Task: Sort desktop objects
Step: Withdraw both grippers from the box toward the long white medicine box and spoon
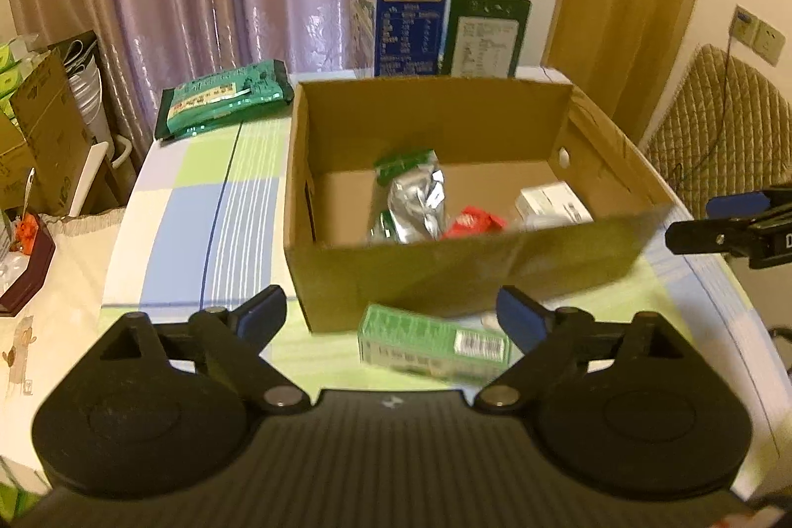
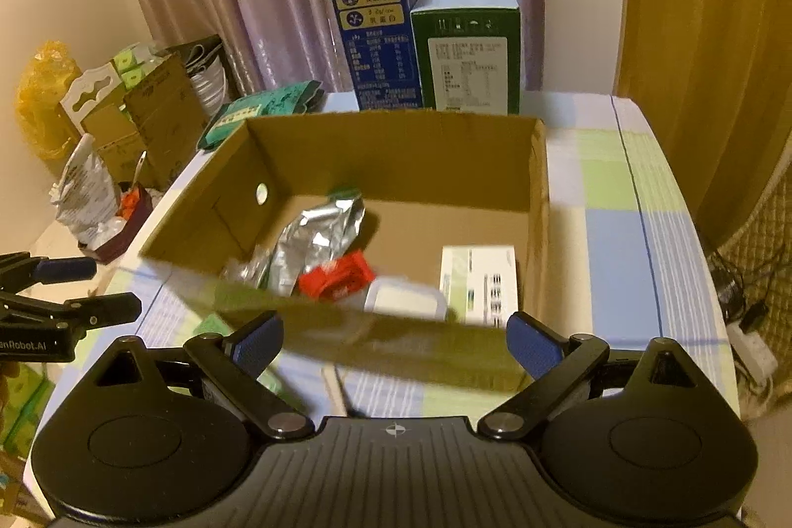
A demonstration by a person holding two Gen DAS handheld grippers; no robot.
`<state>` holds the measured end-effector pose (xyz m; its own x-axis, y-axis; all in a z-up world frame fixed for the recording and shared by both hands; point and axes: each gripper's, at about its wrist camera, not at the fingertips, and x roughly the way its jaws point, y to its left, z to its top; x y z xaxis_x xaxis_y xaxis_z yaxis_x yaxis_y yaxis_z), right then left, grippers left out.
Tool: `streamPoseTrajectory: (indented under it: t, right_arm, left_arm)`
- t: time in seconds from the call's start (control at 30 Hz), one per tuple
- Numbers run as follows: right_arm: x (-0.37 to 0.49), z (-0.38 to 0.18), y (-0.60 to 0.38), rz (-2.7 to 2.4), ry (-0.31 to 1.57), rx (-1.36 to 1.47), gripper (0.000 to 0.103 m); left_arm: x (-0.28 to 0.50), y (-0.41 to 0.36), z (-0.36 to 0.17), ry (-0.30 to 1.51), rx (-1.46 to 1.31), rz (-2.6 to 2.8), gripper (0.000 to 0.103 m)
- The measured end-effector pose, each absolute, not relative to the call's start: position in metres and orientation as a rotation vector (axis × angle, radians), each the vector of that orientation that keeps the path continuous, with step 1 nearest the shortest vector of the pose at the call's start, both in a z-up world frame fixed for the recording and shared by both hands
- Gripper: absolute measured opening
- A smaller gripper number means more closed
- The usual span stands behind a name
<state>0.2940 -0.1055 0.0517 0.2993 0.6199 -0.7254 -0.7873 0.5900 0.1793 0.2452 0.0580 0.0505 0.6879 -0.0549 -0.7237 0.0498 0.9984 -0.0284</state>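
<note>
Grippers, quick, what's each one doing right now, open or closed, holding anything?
Left gripper: open, holding nothing, above the green box.
Right gripper: open, holding nothing, near the cardboard box.

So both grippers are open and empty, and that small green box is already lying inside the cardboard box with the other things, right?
Not quite. The small green box lies on the tablecloth outside the cardboard box, before its near wall, as the left wrist view shows. The left gripper and right gripper are indeed open and empty.

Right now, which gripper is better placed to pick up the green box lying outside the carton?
Left. The green box lies between the open left gripper fingers, before the carton. The right gripper faces the carton wall instead.
</note>
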Motion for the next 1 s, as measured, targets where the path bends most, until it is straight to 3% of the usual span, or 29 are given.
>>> streamPoseTrajectory:
  t: [0.57,1.0]
  right_arm:
    - [0.229,0.045,-0.168,0.951,0.911,-0.261,0.101]
    - [0.200,0.032,-0.190,0.989,0.890,-0.403,0.101]
  left_arm:
    - [0.157,0.041,0.029,0.890,0.019,-0.101,0.102]
    - [0.133,0.023,0.018,0.908,0.067,-0.164,0.102]
